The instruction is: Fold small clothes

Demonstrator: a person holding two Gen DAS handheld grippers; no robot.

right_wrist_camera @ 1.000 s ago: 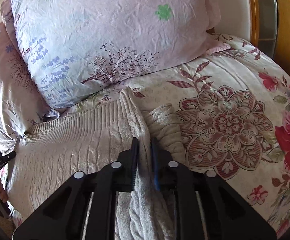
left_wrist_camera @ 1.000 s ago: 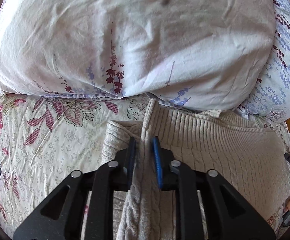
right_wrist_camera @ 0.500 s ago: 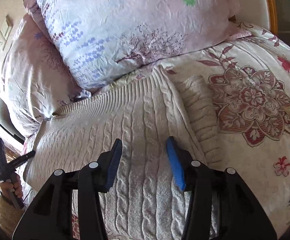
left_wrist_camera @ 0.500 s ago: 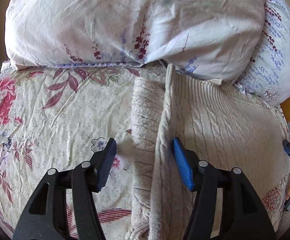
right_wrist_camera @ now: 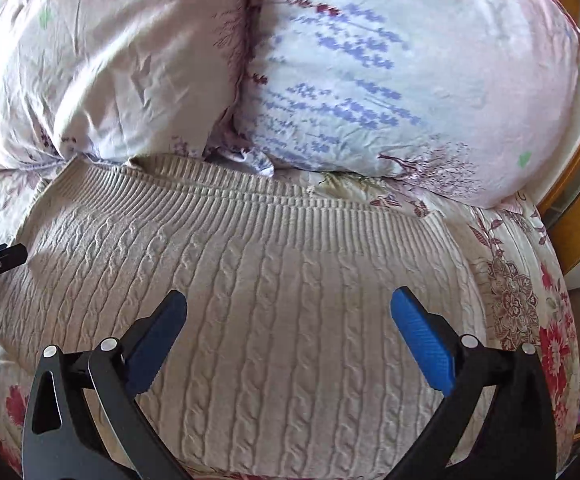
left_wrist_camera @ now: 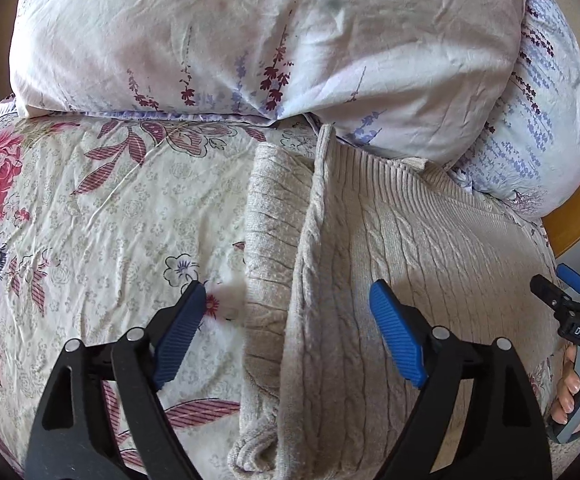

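The sweater (left_wrist_camera: 389,280), a beige cable-knit, lies flat on the bed with its ribbed hem against the pillows. In the left wrist view its left side is folded in, a sleeve (left_wrist_camera: 270,240) lying alongside the folded edge. The left gripper (left_wrist_camera: 290,336) hangs over that fold; its fingers have just been opening and now stand wide apart, straddling the edge without pressing it. At the far right edge the right gripper (left_wrist_camera: 569,308) shows in a hand. In its own view the right gripper (right_wrist_camera: 290,340) hovers above the knit's middle, fingers just opened to full spread, nothing between them.

To do the next fold well, I judge each gripper should pinch both layers near a corner, lift little, and lay the edge straight.

The bedspread (left_wrist_camera: 90,220) is floral and soft; two pillows (right_wrist_camera: 369,72) crowd the far side, and a wooden frame (right_wrist_camera: 577,220) shows at right.
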